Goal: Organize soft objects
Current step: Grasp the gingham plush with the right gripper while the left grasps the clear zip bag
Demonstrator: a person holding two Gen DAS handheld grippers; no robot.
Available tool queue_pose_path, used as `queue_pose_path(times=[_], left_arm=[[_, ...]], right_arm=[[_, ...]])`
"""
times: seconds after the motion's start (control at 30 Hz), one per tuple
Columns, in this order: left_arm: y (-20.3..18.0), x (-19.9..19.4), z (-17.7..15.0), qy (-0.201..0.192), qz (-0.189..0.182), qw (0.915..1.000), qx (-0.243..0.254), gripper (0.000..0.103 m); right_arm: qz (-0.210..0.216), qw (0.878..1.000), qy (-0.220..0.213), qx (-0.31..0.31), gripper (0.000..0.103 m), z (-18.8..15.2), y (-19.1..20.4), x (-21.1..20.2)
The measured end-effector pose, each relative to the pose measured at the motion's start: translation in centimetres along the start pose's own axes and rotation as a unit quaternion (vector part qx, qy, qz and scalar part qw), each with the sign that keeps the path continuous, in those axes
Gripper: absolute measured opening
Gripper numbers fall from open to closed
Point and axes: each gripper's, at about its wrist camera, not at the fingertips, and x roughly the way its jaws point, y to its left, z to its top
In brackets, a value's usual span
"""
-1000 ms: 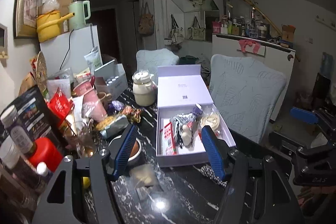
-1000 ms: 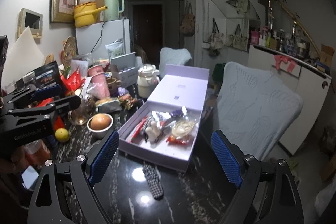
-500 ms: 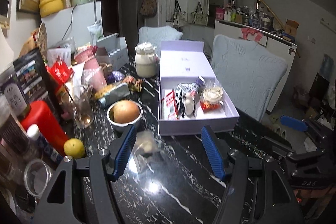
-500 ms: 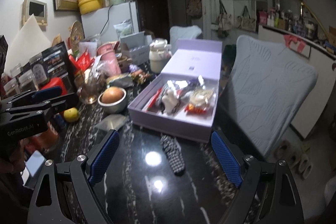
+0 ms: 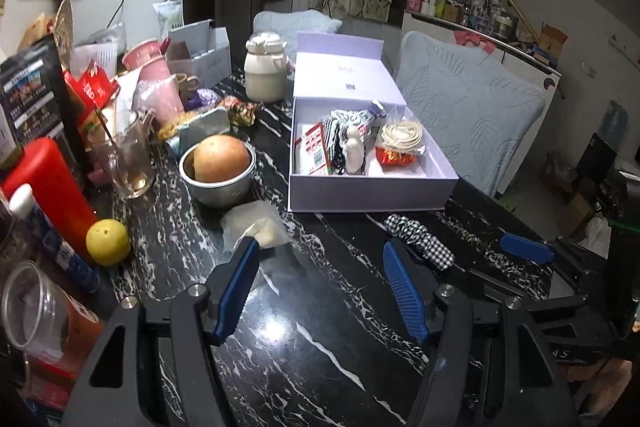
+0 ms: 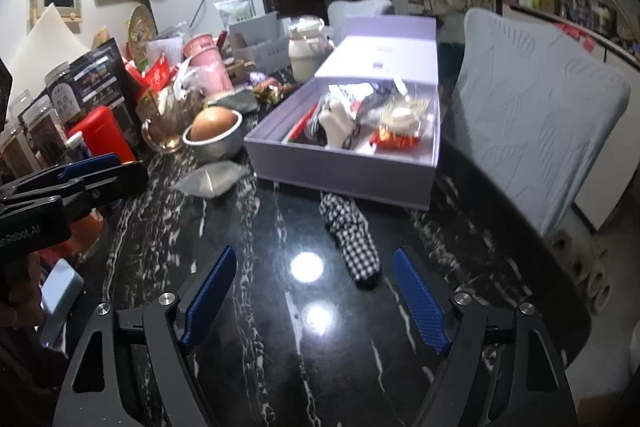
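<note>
Left gripper (image 5: 318, 259): jaws apart, nothing between them, above the black marble table (image 5: 304, 355).
Right gripper (image 6: 314, 267): jaws wide, just been closing a little, nothing gripped.
Checkered cloth (image 6: 352, 239): flat on the table, at 12 o'clock from the right gripper, near its right finger, not touched.
Lavender box (image 6: 344, 171): open, lid upright behind, just beyond the cloth; packets and a white soft item inside.
Clear pouch (image 5: 256, 227): on the table at 11 o'clock from the left gripper, at its left fingertip.
Metal bowl (image 5: 218, 181): beyond the pouch, a round brown fruit in it.
</note>
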Motion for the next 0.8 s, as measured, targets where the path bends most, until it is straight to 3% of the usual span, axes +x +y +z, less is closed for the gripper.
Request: queue_pose_path(times=[0.53,0.8], left_arm=[[3.4,6.7,1.2,0.039,0.021,0.998,-0.046,0.064],[4.3,11.2,2.2,0.062,0.056,0.9954,-0.047,0.064]], right_arm=[[-0.019,0.998,0.054,0.003,0.079,0.2,-1.9,6.3],[-0.03,0.998,0.062,-0.009,0.079,1.1,-2.9,8.5]])
